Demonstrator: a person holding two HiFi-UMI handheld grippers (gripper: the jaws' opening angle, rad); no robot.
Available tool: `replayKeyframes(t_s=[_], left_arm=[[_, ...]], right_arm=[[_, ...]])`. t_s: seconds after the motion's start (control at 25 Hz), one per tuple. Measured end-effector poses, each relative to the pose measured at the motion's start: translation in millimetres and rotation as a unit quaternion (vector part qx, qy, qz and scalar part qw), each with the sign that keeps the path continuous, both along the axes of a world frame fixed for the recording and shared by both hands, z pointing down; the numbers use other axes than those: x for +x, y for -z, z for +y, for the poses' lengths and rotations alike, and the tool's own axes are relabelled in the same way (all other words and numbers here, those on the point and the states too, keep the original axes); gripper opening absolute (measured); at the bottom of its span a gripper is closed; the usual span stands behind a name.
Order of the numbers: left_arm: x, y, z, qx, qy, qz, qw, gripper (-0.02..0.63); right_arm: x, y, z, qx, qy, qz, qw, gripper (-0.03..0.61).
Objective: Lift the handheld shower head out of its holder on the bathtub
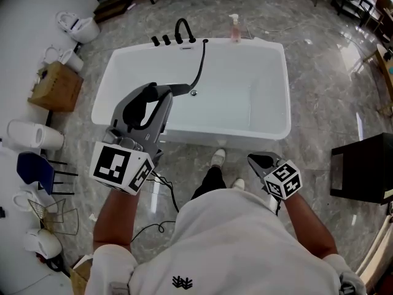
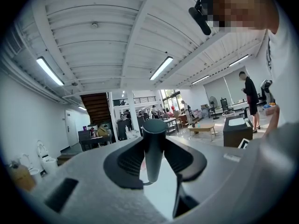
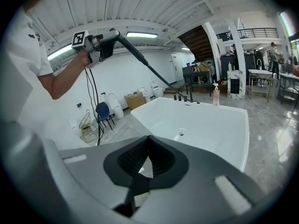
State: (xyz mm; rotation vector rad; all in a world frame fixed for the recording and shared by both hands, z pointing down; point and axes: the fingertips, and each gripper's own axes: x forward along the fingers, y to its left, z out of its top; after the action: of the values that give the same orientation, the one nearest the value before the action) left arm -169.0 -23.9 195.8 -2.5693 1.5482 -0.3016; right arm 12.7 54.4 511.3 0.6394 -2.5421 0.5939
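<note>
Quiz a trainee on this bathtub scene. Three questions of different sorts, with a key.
1. True or false: the left hand-held gripper is shut on the handheld shower head.
2. The right hand-held gripper is: A shut and empty; B shut on the hose; C wide open.
3. Fill in: the bottle on the bathtub rim is ____.
Key: 1 true; 2 A; 3 pink.
</note>
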Motion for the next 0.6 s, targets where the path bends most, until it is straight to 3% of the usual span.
replayKeyframes(t_s=[0.6], left_arm=[[13.8, -9.7, -2.6, -0.008, -0.011, -0.003, 0.9999, 0.138]], right_arm=[[-0.3, -1.3, -5.8, 0.000, 0.001, -0.003, 1.000, 0.014]])
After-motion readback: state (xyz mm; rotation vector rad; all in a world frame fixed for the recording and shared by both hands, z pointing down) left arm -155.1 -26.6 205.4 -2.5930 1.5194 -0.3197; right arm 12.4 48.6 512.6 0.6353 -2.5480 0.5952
